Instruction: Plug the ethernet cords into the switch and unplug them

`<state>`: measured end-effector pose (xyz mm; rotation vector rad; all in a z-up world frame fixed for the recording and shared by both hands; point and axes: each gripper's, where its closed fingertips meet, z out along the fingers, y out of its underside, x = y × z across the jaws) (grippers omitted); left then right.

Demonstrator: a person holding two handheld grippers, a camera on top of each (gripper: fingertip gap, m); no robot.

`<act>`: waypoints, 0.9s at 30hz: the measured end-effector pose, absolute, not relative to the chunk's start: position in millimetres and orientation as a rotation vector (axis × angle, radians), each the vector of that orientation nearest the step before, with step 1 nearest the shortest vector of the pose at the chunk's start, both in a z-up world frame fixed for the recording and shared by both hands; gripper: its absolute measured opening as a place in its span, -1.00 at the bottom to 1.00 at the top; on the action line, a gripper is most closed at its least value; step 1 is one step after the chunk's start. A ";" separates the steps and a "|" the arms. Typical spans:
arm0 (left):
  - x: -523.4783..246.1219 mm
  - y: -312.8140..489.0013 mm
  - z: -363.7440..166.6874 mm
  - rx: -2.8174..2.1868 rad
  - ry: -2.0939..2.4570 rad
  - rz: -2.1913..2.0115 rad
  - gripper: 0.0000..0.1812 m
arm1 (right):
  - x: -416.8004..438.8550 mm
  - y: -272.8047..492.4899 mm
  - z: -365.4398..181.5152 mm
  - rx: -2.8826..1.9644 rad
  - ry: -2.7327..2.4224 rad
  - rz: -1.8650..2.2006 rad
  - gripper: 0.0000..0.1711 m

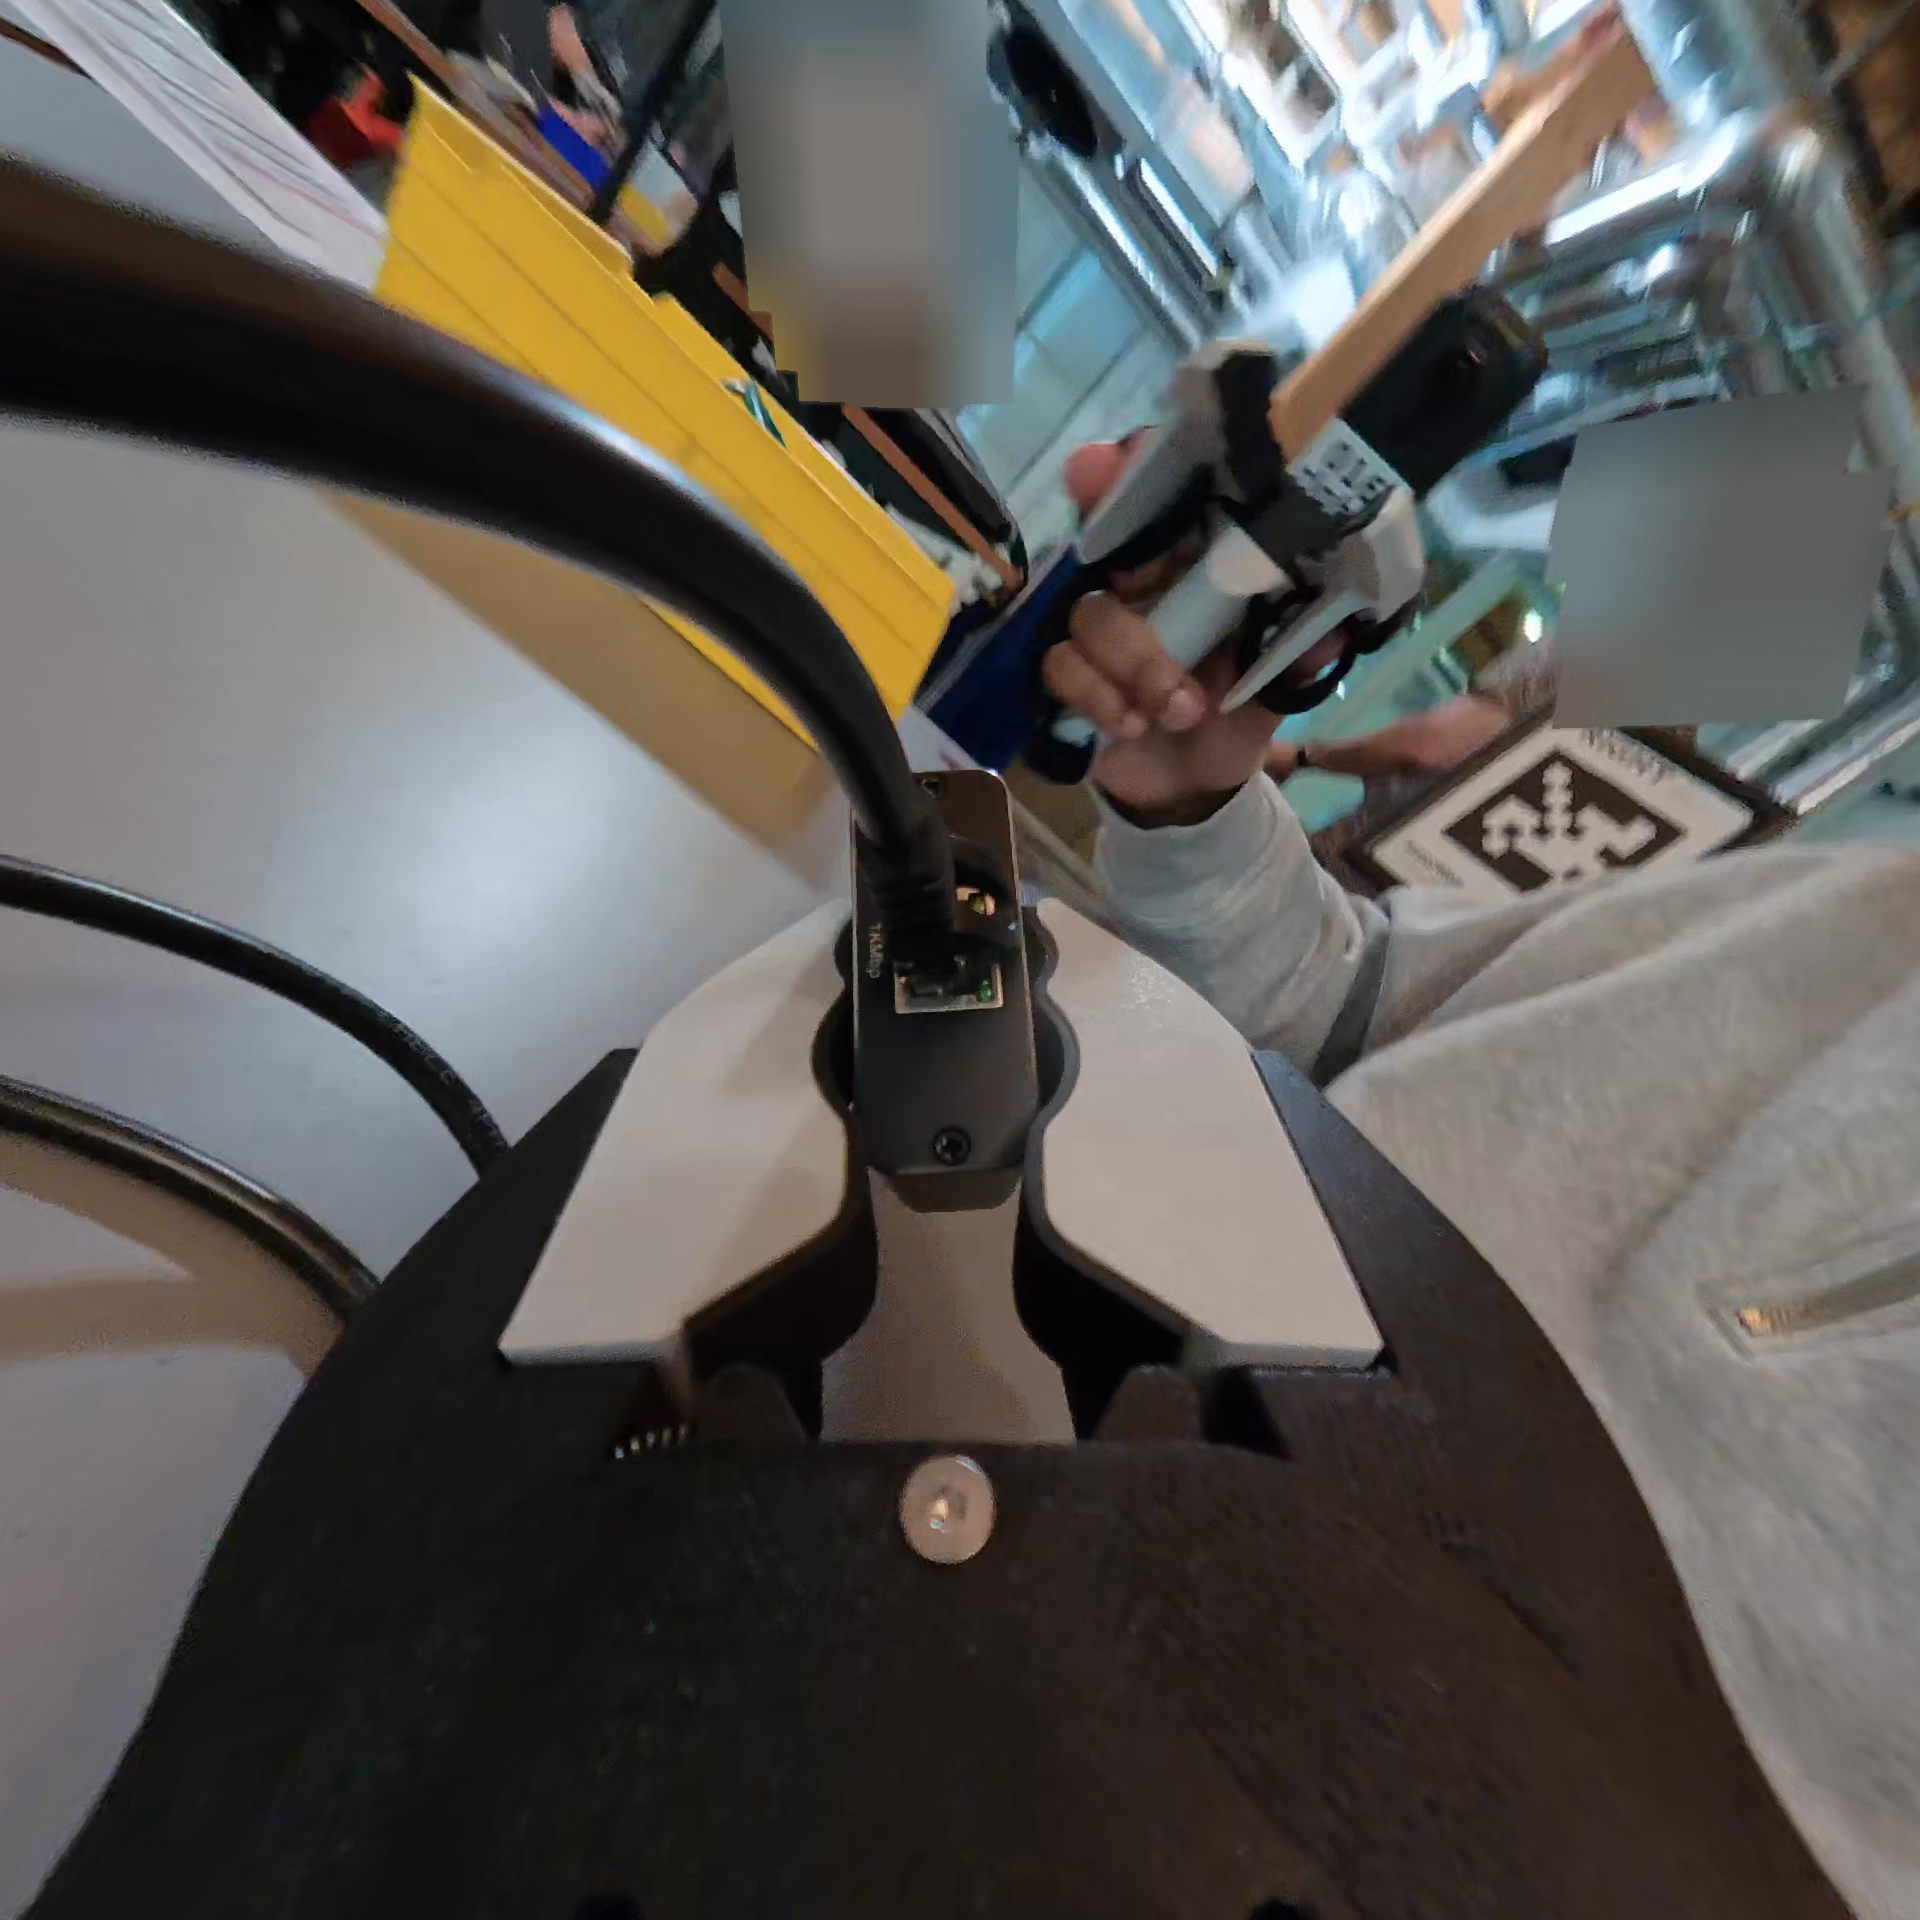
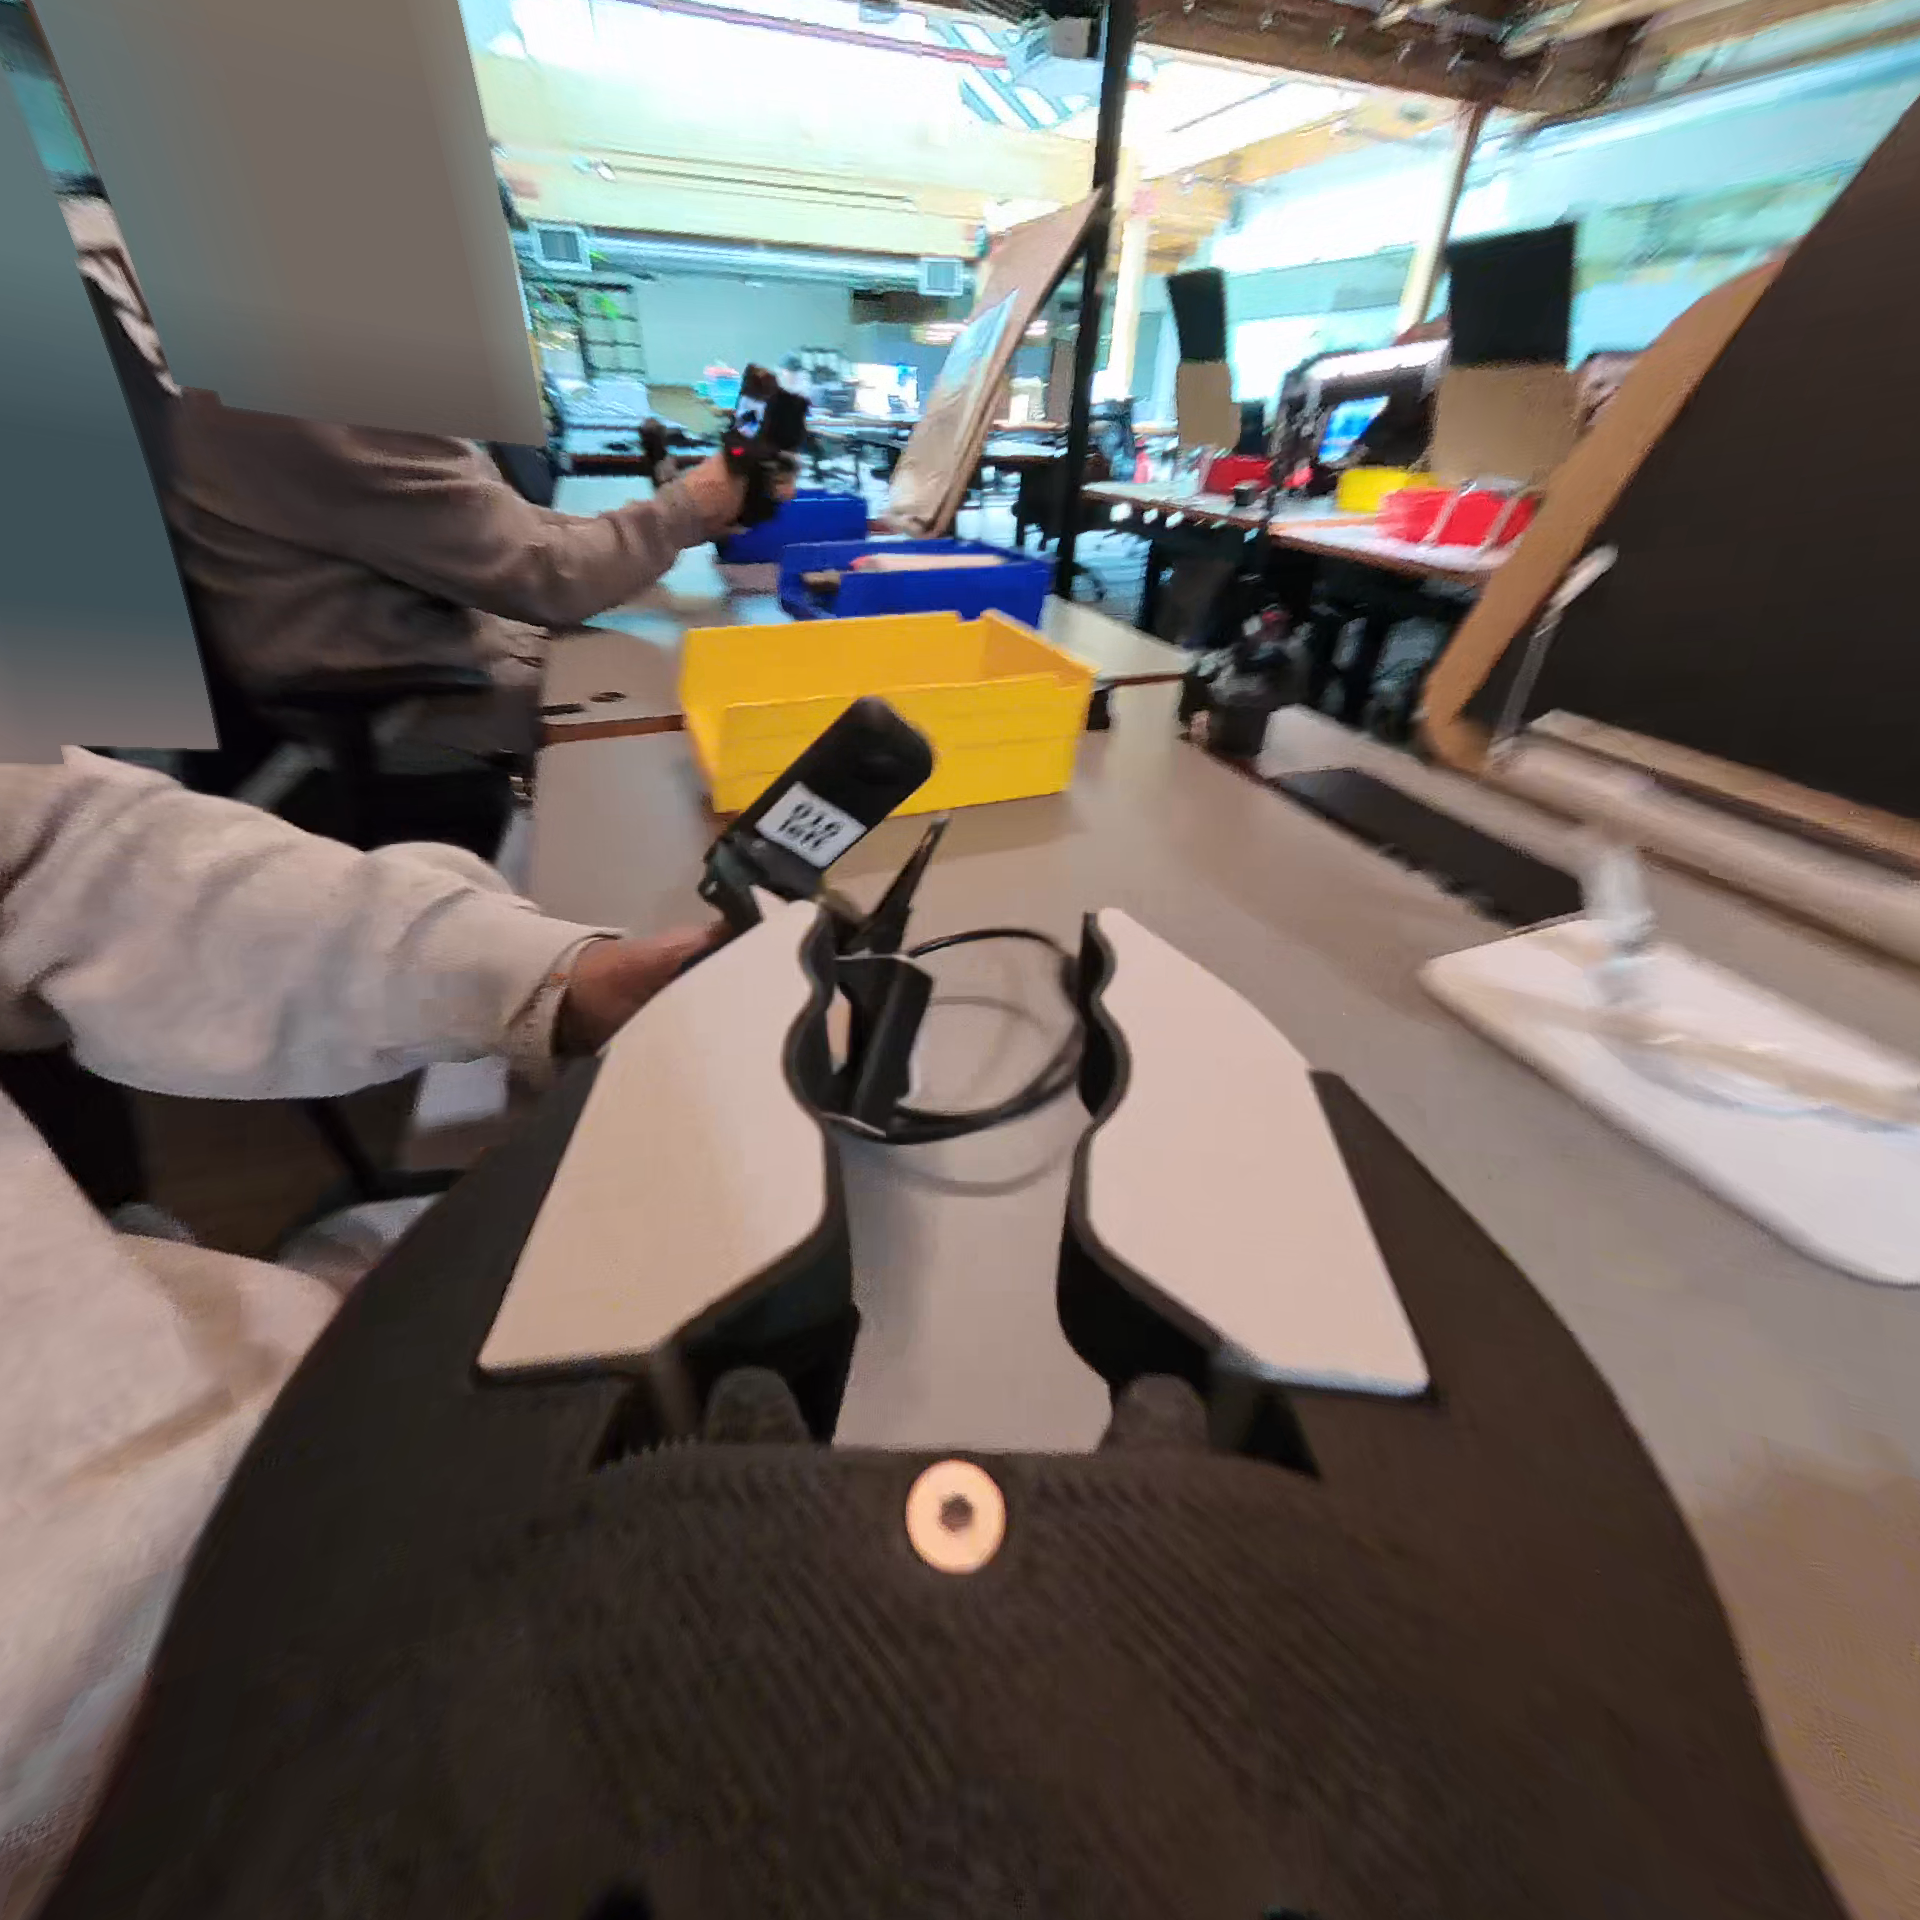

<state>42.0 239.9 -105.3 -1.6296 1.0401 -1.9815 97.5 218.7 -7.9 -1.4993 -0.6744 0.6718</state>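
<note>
My left gripper (image 1: 940,935) is shut on a small black switch (image 1: 945,1081), holding it by its sides above the table. A thick black ethernet cord (image 1: 623,499) arcs in from the left, and its plug (image 1: 914,883) sits in one port. The port (image 1: 951,982) beside it is empty and shows a green light. My right gripper (image 2: 951,925) is open and empty, raised above the table and apart from the switch. It also shows in the left wrist view (image 1: 1257,582), held up in a hand. The switch (image 2: 883,1029) shows in the right wrist view, just beyond the right fingers.
Loops of black cord (image 2: 1039,1081) lie on the grey table (image 2: 1195,831). A yellow bin (image 2: 883,696) stands behind, with blue bins (image 2: 914,577) farther back. A white tray (image 2: 1662,1122) and a flat black object (image 2: 1434,842) lie at the right. Another person sits at the left.
</note>
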 end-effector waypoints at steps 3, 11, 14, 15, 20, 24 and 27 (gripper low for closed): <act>39.8 208.3 -114.2 -1.641 1.335 -1.921 -0.72 | 62.0 217.0 -61.3 -1.633 -0.595 0.974 -0.41; 29.6 119.4 -157.6 -1.706 2.062 -1.768 -0.69 | 33.4 206.0 -98.6 -1.730 -0.556 1.372 -0.43; 31.4 105.1 -162.8 -1.740 2.117 -1.811 -0.69 | 20.4 191.5 -105.9 -1.769 -0.645 1.417 -0.69; 31.7 103.6 -163.9 -1.748 2.122 -1.820 -0.69 | 21.8 192.8 -106.1 -1.776 -0.649 1.382 -0.83; 51.7 144.4 -133.0 -1.673 1.693 -1.946 -0.38 | 60.3 219.5 -88.3 -1.680 -0.425 1.266 -0.88; 50.1 213.2 -102.8 -1.633 1.178 -1.977 -0.34 | 103.1 240.4 -83.7 -1.606 -0.104 1.260 -0.98; 39.2 245.7 -89.4 -1.607 0.939 -2.002 -0.31 | 132.7 250.9 -80.4 -1.529 0.077 1.206 -1.00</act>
